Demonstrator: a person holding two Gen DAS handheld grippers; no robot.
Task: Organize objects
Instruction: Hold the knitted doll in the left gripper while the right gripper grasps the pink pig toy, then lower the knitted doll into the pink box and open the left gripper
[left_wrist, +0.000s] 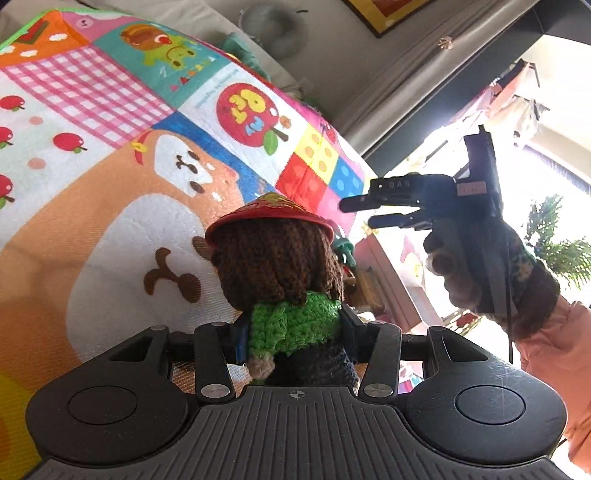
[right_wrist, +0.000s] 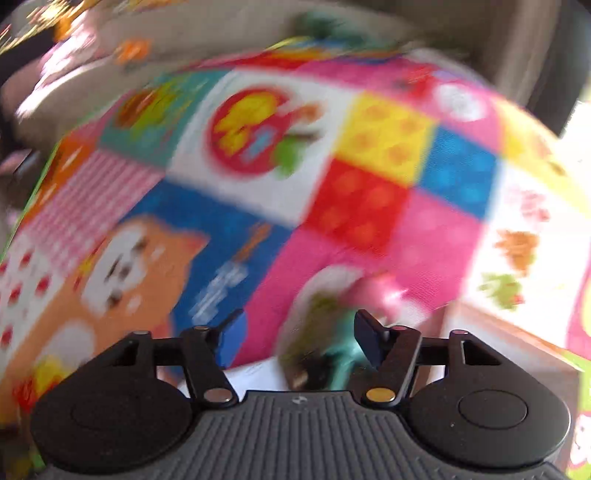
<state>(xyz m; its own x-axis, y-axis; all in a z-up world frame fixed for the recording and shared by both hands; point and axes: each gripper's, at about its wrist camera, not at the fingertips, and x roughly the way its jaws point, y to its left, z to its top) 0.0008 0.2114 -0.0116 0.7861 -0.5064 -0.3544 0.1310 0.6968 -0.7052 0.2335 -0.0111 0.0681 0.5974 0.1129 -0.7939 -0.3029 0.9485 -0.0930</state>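
Left gripper (left_wrist: 293, 332) clamped on a crocheted doll with brown yarn hair, red conical hat and green scarf (left_wrist: 280, 280), held upright above the colourful patchwork play mat (left_wrist: 110, 155). Right gripper (right_wrist: 295, 339) spread wide, gripping nothing; blurred green and teal object (right_wrist: 325, 354) between its fingers.

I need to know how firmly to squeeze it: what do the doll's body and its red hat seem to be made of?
The doll held in the left gripper looks crocheted from matte yarn; stitch loops show in the brown hair and green top. Its red hat looks smooth and slightly glossy, perhaps plastic or lacquered card.
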